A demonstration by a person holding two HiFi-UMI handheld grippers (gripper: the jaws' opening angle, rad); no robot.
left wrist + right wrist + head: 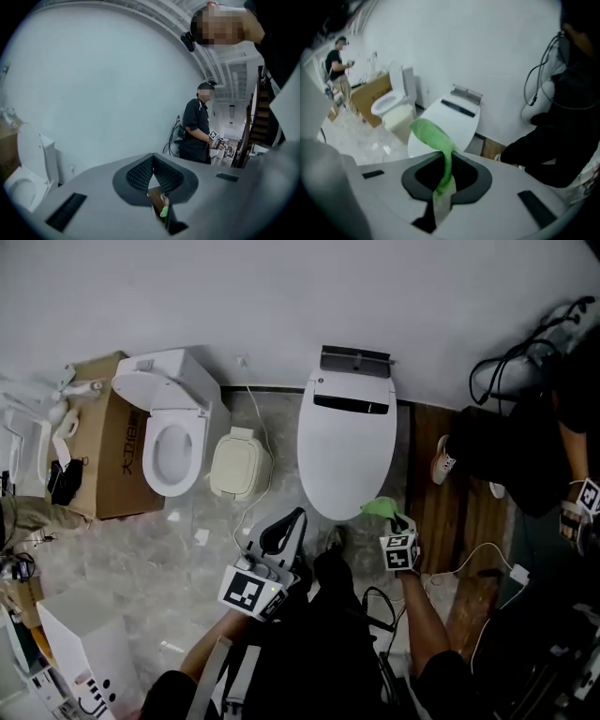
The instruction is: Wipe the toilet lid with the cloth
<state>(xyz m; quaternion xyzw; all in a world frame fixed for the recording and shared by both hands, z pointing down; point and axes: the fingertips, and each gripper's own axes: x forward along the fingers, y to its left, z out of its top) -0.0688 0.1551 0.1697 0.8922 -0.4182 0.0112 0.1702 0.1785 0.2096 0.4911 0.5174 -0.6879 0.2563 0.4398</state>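
One spare toilet [176, 382] nearby; right hand-held gripper [400, 524] pinches cloth [380, 507], left hand-held gripper [296, 517] closed.

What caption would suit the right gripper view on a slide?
Right gripper shut on a green cloth, the closed white toilet lid just ahead.

Workshop-like room: closed toilet [347, 442], open toilet [173, 427] beside cardboard box [112, 465], marble floor [187, 540] (cables [506, 362] by wall [281, 296]).

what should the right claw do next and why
Probably move the right claw forward and down to lay the cloth on the lid: the claw pinches the cloth, which hangs by the shut lid's front edge.
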